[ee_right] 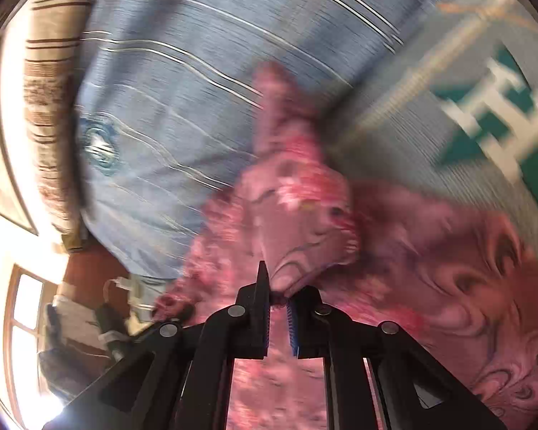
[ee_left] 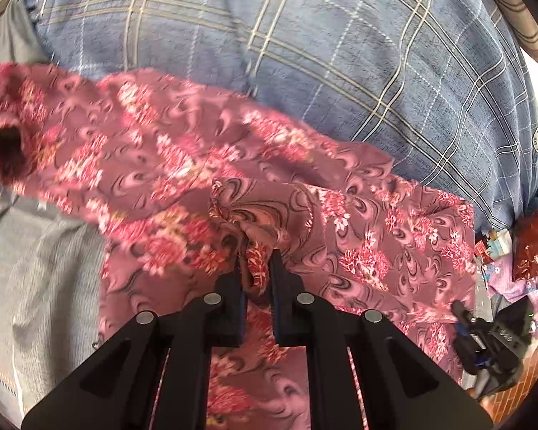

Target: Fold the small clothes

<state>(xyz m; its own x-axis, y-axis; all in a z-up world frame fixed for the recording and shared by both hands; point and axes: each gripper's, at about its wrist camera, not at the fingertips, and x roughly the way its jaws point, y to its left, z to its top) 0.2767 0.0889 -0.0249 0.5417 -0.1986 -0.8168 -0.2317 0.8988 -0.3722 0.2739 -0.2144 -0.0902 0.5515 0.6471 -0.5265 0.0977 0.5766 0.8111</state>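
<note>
A pink floral garment with red flowers and swirl print lies across a blue checked bedcover. My left gripper is shut on a bunched fold of the garment near its middle. In the right wrist view the same garment fills the lower frame, blurred by motion. My right gripper is shut on an edge of the garment, with cloth pinched between its black fingers. My right gripper also shows at the left view's lower right.
A grey knitted blanket lies at the left of the bed. A grey and teal patterned cloth lies at the right. A striped brown pillow, a window and red packaged clutter stand beyond the bed.
</note>
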